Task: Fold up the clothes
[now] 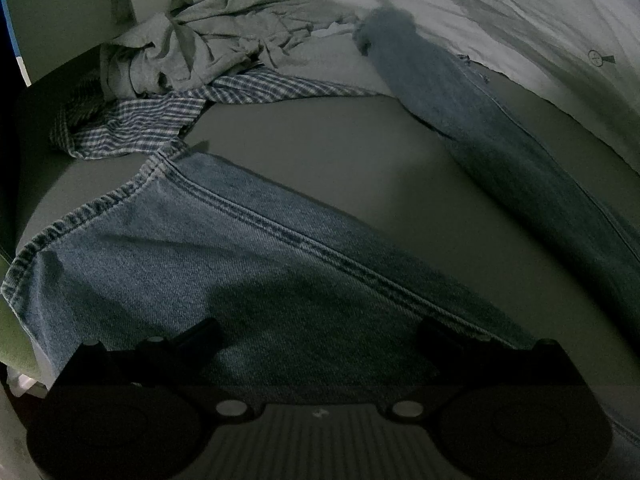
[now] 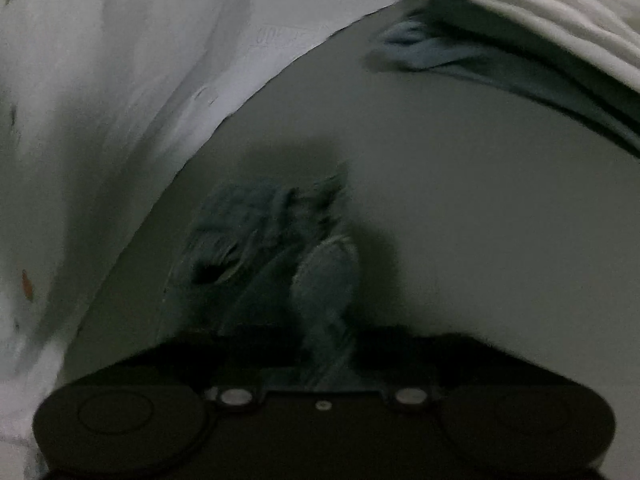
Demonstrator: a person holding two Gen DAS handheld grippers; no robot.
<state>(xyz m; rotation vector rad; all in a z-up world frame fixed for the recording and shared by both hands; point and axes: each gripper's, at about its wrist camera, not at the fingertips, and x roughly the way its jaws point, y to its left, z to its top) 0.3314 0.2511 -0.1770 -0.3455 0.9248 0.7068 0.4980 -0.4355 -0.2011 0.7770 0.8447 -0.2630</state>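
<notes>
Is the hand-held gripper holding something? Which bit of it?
Yes: the right hand-held gripper pinches the bunched end of one jeans leg. The left hand-held gripper is open, holding nothing.

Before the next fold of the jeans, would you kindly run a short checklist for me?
1. Right tongs shut on the jeans: ok, denim bunched between them.
2. Left tongs open above a jeans leg: ok, nothing gripped.
3. Other jeans leg lying flat: not ok, its end is lifted.
4. Plaid shirt clear of the jeans: not ok, it meets the hem.
5. Grip firmness: cannot tell, right view is blurred.
</notes>
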